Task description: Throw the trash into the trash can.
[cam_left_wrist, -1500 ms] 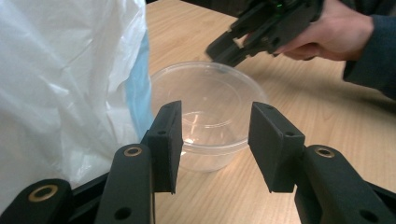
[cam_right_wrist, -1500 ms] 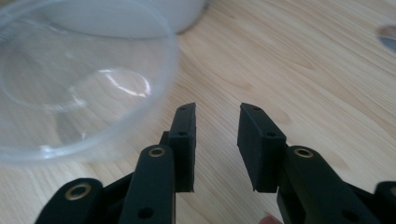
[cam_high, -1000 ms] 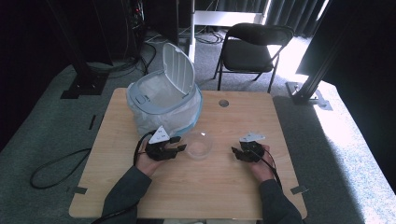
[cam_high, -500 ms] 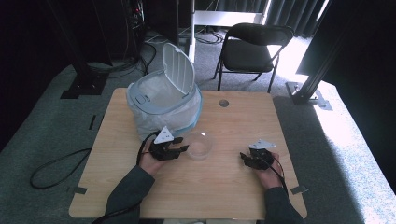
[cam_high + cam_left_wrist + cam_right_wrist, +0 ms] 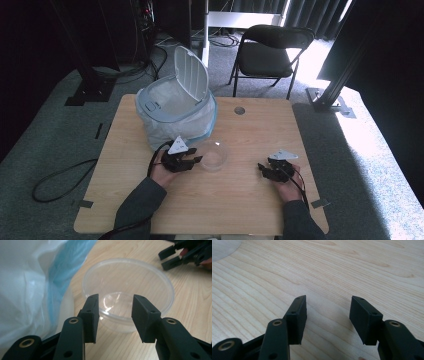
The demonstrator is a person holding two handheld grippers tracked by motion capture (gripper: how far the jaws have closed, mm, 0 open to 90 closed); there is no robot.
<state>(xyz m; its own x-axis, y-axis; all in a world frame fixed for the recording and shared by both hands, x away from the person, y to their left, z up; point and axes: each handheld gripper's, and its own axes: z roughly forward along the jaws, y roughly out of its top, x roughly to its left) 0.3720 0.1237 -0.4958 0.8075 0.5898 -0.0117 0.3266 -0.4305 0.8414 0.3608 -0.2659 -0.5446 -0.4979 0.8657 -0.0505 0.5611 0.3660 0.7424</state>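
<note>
Two black, flat-padded grippers rest at lower centre of the light-grained wooden table [image 5: 250,210]. Left gripper [image 5: 115,315]: jaws parted, just been closing, empty, pointing at the round clear plastic bowl [image 5: 130,287] beside the white bag-lined bin [image 5: 175,112]. Right gripper [image 5: 327,317]: jaws parted, just been opening, empty.

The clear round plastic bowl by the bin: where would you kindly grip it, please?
Probably pinch the clear round plastic bowl at its near rim, one pad inside and one outside the thin upright wall. Come from the left gripper, whose open jaws already face that side.
</note>
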